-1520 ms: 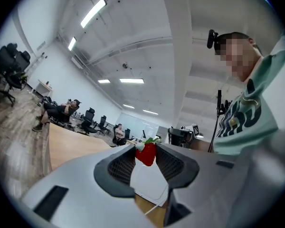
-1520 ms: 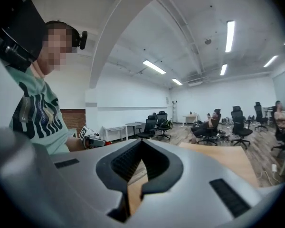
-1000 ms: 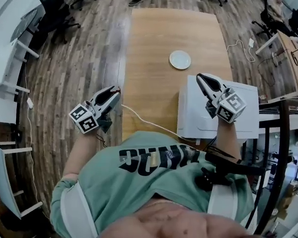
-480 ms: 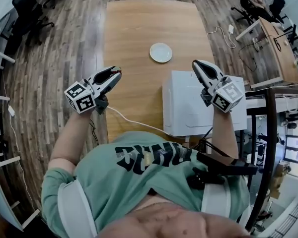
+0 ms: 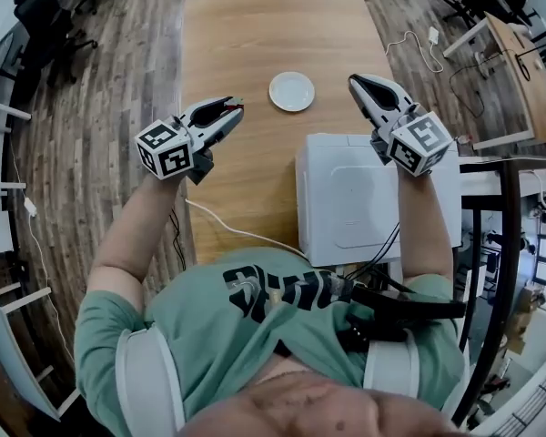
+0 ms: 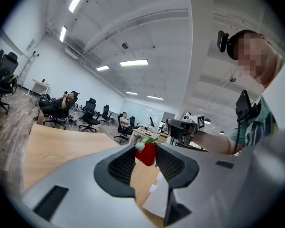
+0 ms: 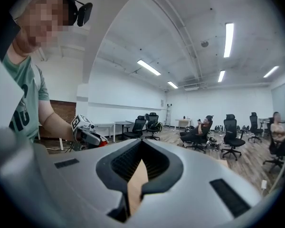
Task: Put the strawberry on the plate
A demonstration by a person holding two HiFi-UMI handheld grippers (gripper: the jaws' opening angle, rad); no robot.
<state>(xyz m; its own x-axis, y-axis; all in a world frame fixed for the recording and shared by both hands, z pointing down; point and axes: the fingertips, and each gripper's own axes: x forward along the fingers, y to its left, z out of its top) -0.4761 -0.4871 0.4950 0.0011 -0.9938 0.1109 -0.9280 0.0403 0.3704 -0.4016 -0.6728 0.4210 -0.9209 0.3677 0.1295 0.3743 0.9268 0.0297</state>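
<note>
A red strawberry (image 6: 146,153) with a green top sits pinched between the pads of my left gripper (image 6: 146,147). In the head view the left gripper (image 5: 229,111) hovers over the wooden table (image 5: 255,35), left of and slightly nearer than the small white plate (image 5: 292,91). The plate holds nothing. My right gripper (image 5: 358,84) hangs to the right of the plate, above the far edge of a white box (image 5: 373,198). In the right gripper view its jaws (image 7: 141,144) meet at the tips with nothing between them.
A white cable (image 5: 237,228) runs across the table's near edge. Office chairs (image 5: 50,16) stand on the wood floor to the left, and desks (image 5: 519,62) to the right. People sit in chairs far off in both gripper views.
Both grippers have moved forward towards the plate. The left one has come in from beside the table to over its top, still holding the strawberry.
</note>
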